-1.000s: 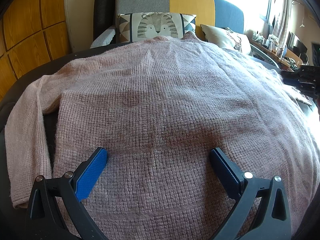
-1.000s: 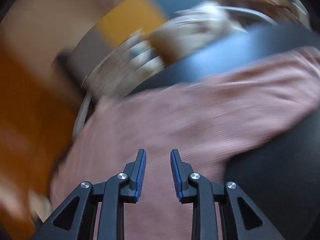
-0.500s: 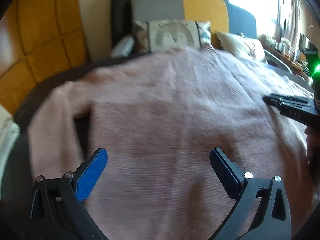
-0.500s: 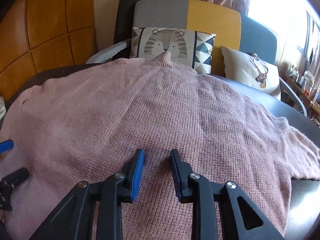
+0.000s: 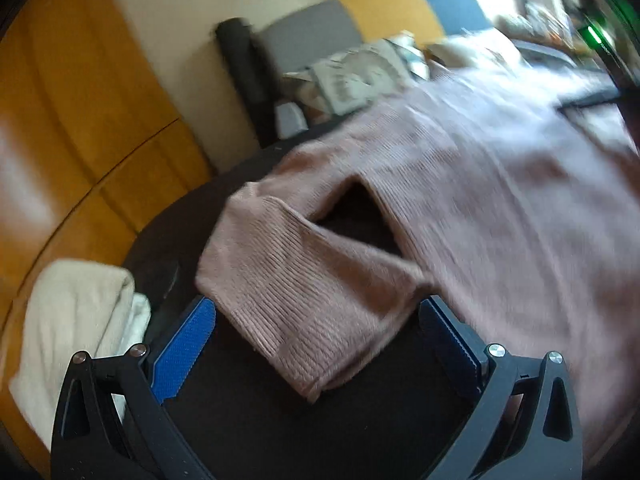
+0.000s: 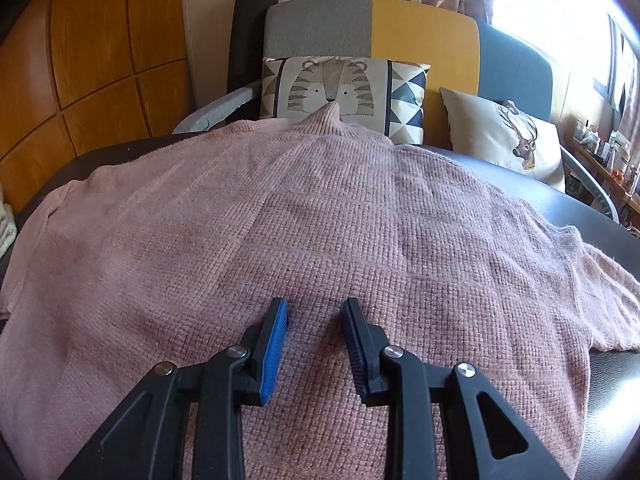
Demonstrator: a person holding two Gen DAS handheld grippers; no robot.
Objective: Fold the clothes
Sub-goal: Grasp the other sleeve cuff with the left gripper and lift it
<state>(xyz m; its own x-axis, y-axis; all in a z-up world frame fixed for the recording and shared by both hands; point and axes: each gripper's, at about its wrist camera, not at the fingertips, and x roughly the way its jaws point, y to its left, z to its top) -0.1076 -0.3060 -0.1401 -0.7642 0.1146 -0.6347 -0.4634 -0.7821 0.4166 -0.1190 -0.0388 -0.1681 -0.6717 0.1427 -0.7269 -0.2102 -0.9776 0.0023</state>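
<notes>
One pink sweater [image 6: 320,220] lies spread on the dark counter [image 5: 280,420]; left gripper [image 5: 320,322] gapes wide at its one near sleeve [image 5: 304,300], right gripper [image 6: 316,316] narrow, empty.

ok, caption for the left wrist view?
Open left hand-held gripper lined up on the pink sweater's sleeve cuff, dark table beneath.

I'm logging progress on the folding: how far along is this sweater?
Done: the pink sweater lies spread flat on the dark table. In hand: the open left gripper straddles the sleeve cuff; the right gripper hovers open over the body. Left: every fold.
</notes>
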